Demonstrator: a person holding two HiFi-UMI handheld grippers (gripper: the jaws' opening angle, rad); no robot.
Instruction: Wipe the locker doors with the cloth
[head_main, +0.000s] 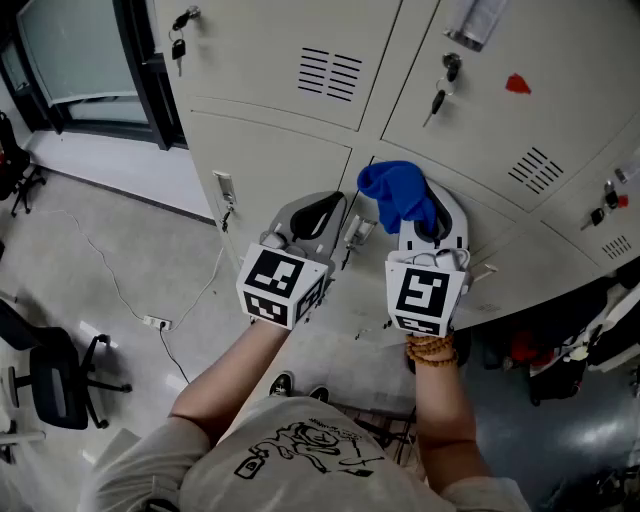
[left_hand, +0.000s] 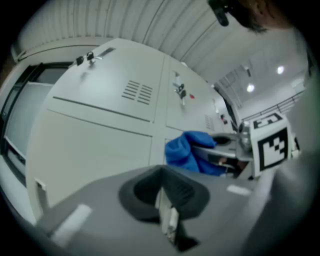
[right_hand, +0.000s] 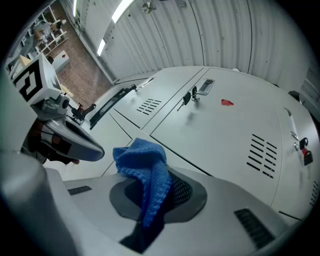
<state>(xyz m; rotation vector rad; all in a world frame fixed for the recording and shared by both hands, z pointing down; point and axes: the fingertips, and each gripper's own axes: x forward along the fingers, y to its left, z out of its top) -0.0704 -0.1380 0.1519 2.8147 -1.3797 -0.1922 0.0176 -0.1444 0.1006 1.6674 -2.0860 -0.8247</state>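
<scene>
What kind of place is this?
Likely a workplace locker area: grey metal lockers, keys hanging in their locks, a black office chair on the floor. The right gripper holds a blue cloth.

The right gripper (right_hand: 152, 202) has its jaws pinched on a blue knitted cloth (right_hand: 142, 162), which bunches up above them. Beyond stand pale locker doors (right_hand: 220, 140) with vent slots, a key (right_hand: 186, 99) in one lock and a small red mark (right_hand: 227, 102).

Arms forward, left tool (head_main: 322, 214) pinched closed, right tool (head_main: 433, 224) gripping cloth (head_main: 397, 190).
</scene>
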